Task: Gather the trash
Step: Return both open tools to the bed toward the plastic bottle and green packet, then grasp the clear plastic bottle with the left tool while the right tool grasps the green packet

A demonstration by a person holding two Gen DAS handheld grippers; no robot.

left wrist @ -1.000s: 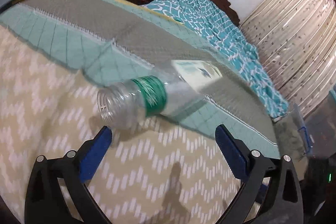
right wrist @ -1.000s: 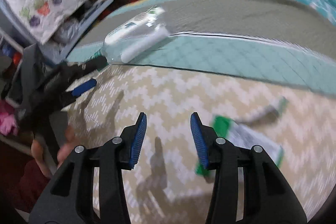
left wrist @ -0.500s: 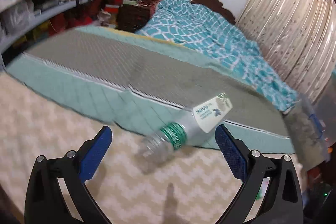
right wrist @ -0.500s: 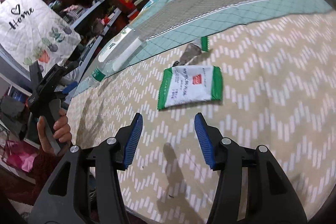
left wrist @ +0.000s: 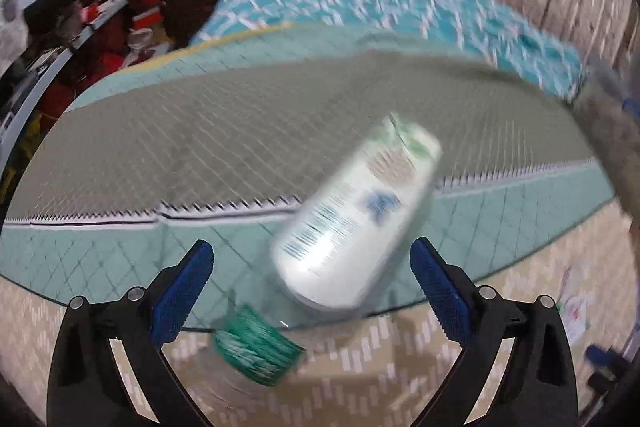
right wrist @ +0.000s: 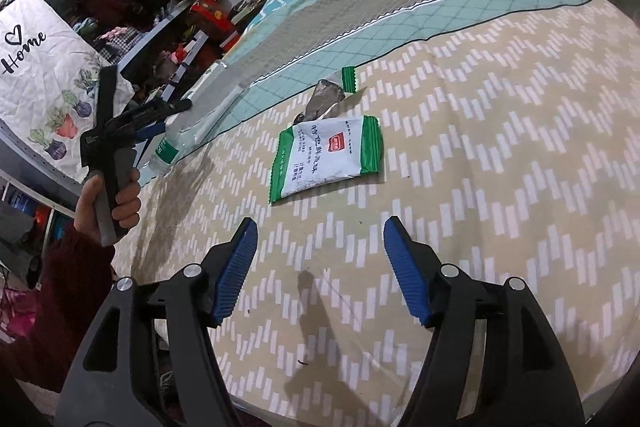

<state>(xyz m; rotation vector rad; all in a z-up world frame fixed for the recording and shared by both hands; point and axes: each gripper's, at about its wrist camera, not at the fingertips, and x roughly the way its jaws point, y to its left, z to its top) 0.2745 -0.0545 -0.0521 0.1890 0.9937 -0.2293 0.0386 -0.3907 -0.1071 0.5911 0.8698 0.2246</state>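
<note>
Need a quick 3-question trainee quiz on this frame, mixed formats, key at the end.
1. True or false: the plastic bottle lies between the blue pads of the left gripper, with neither pad pressing on it.
2. What lies just beyond the right gripper on the zigzag blanket? A. green-and-white wrapper B. tin can C. paper cup
3. Fill in: beyond that item, at the edge of the teal quilt, lies a second, ______ wrapper.

Key: 1 true. 2 A, the green-and-white wrapper; the right gripper's jaws are opening with nothing between them. 3 torn-open.
</note>
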